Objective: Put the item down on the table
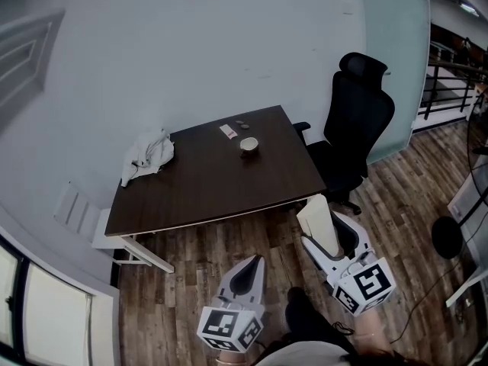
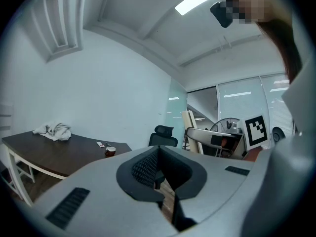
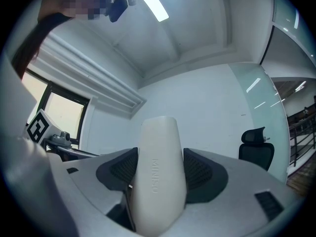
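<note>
Firmly clamped between the right gripper (image 1: 326, 239) jaws stands the cream item (image 3: 159, 167); left gripper (image 1: 245, 274) jaws closed, empty.

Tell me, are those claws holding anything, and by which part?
The right gripper clamps a cream-white rounded item by its two sides, low down; its top sticks out past the jaws. The left gripper is shut and empty.

Bare near half of table (image 1: 221, 185); cloth (image 1: 149, 157), cup (image 1: 248, 145) toward the wall; chair (image 1: 354, 128) at right
</note>
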{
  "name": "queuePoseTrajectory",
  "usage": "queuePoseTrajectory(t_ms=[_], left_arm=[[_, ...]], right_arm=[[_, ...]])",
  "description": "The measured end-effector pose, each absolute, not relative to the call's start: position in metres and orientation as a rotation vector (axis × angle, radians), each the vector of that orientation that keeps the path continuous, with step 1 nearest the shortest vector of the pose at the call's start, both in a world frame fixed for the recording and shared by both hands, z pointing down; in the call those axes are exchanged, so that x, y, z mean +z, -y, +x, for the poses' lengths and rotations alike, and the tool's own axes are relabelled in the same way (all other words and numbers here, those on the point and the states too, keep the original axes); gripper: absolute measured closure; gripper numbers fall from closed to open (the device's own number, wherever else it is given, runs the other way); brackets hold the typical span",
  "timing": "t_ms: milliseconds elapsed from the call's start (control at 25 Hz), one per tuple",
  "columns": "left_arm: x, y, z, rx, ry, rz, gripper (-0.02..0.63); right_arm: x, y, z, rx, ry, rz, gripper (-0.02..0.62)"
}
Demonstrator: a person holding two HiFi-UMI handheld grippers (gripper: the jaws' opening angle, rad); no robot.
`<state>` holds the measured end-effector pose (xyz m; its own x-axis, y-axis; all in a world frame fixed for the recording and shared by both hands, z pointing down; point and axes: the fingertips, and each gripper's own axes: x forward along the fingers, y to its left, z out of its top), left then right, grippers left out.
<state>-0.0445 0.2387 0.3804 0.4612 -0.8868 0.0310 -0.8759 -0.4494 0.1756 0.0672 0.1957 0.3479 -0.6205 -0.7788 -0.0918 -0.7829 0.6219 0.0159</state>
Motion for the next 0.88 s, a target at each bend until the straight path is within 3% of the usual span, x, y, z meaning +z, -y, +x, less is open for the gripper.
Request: queuePoseTrajectory(t_ms=[880], left_arm=[[0.363,-0.055,-0.049,-0.071,1.586,2.54,0.588]], right_arm=[[0.345,-0.016,0.053,0.018,-2.78,-1.253,0.301]])
